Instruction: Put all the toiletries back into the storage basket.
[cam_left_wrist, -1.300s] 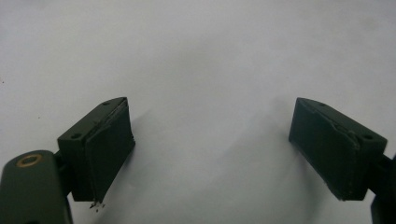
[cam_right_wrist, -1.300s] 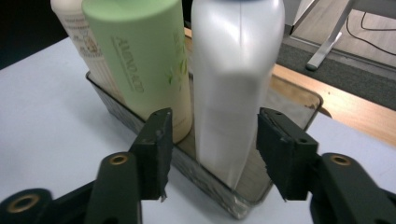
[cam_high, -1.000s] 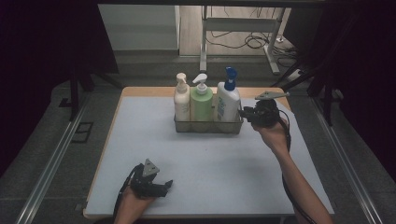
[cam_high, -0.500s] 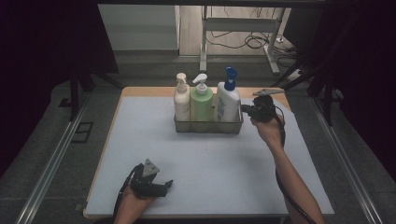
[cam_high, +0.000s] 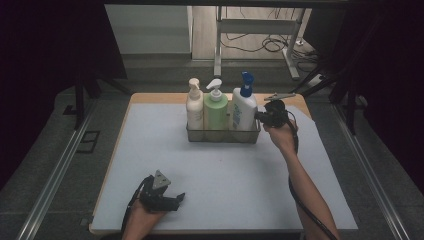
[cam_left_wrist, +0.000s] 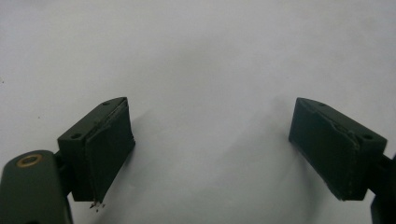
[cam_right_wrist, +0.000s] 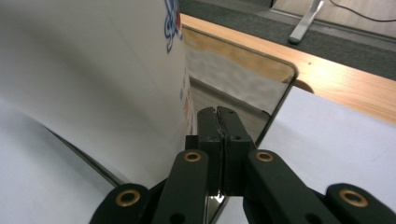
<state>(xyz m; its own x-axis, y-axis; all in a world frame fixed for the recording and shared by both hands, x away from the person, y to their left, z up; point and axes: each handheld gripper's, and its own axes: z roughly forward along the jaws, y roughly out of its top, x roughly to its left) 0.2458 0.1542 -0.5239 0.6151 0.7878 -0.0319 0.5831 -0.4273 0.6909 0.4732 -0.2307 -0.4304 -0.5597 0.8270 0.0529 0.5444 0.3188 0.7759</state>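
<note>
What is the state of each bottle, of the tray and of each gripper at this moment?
Cream pump bottle: upright in tray, left place.
Green pump bottle: upright, middle place.
White bottle with blue pump: upright, right place.
Metal tray: flat on the mat, holds three bottles.
Right gripper: fingers shut on the tray's end wall.
Left gripper: fingers open, nothing between, over the white mat.

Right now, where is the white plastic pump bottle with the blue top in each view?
High view: the white bottle with blue pump is rightmost of three in the shiny metal basket, at the table's far middle.
Right gripper view: its white side takes up the left, beside the basket's end wall.
Left gripper view: faces the mat.
Shared landmark: the white mat.
</note>
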